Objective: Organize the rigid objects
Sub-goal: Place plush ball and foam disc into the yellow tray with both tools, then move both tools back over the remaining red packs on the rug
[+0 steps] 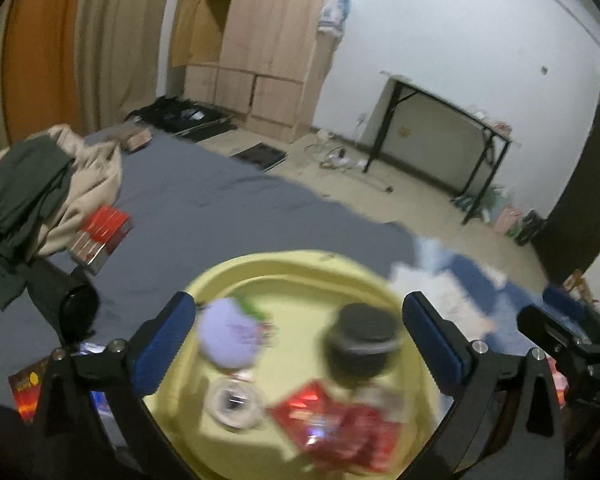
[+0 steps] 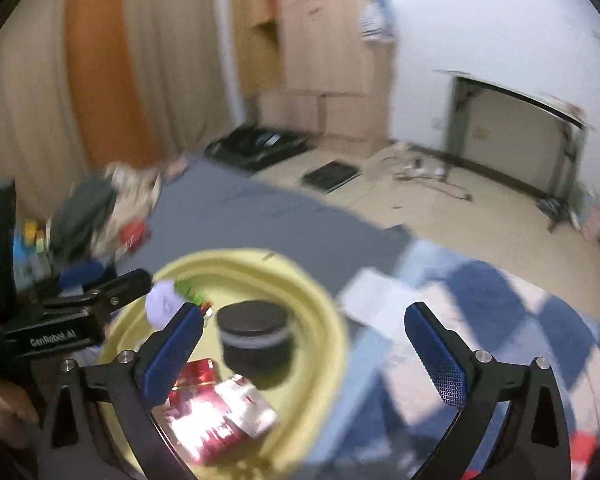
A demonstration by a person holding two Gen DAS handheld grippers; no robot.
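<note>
Black jar in yellow tray, between left hand-held gripper

Black jar in yellow basin

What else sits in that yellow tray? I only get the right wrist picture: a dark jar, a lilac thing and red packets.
Observer: The left wrist view adds a small clear round item in the yellow tray, nearer the camera than the lilac thing. Your view doesn't show it.
Operator: Is the other gripper holding anything?
Observer: No. The left gripper is open and grips nothing.
Operator: Is anything lying outside the tray?
Observer: Yes. A black cylinder lies on the grey sheet, left of the tray.
</note>
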